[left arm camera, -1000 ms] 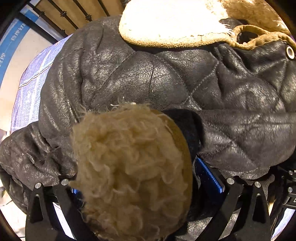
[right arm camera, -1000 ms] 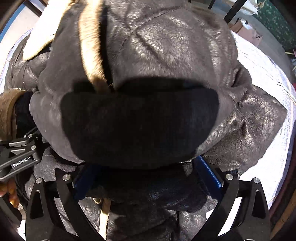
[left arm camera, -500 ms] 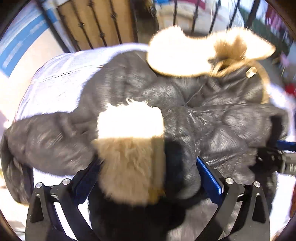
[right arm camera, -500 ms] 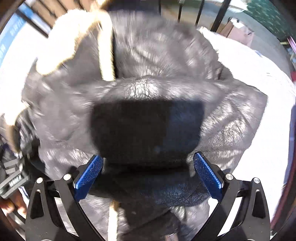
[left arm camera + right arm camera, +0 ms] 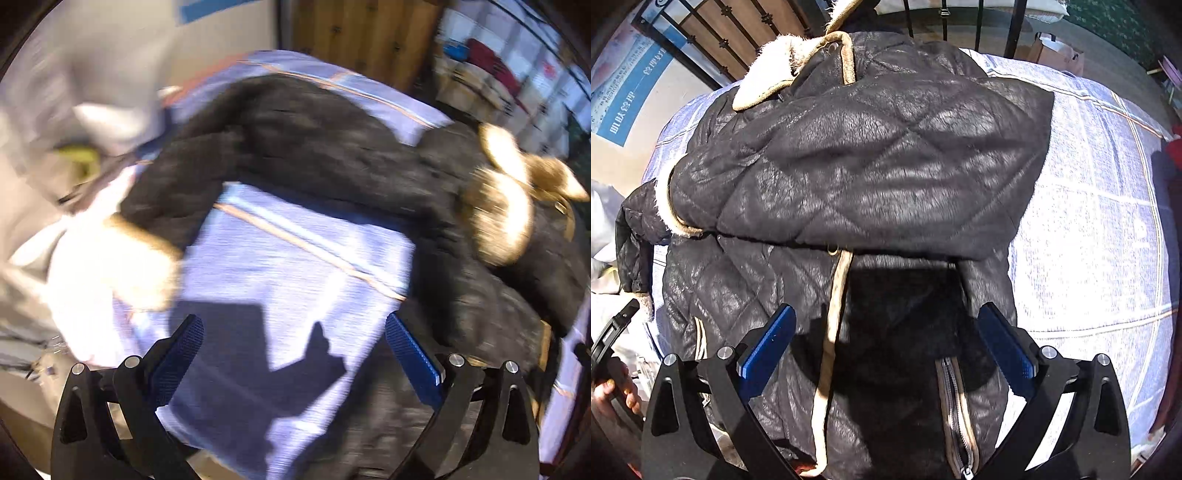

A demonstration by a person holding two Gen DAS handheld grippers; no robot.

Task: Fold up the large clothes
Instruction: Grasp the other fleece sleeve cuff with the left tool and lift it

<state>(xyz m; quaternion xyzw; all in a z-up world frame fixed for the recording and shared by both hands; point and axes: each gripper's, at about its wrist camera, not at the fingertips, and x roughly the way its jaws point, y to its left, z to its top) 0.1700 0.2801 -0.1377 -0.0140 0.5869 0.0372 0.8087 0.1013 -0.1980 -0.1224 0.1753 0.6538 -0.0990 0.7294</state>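
A black quilted leather jacket (image 5: 879, 166) with cream fleece lining lies on a bed with a light blue checked sheet (image 5: 1100, 221). One part is folded across its body, with a fleece cuff (image 5: 670, 206) at the left and the fleece collar (image 5: 768, 81) at the far side. My right gripper (image 5: 886, 347) is open and empty above the jacket's near part. In the blurred left wrist view my left gripper (image 5: 293, 347) is open and empty over bare sheet (image 5: 295, 258). The jacket's sleeve (image 5: 295, 140) arcs beyond it, ending in a fleece cuff (image 5: 122, 266) at the left.
A black metal bed rail (image 5: 945, 18) and wooden wall stand behind the bed. A poster (image 5: 624, 85) hangs at the far left. A cardboard box (image 5: 1056, 51) sits on the floor at the back right. The left gripper's body (image 5: 613, 328) shows at the right view's left edge.
Both grippers have let go of the jacket and pulled back. The part they carried now lies folded across the jacket. The left gripper has swung left over bare sheet.
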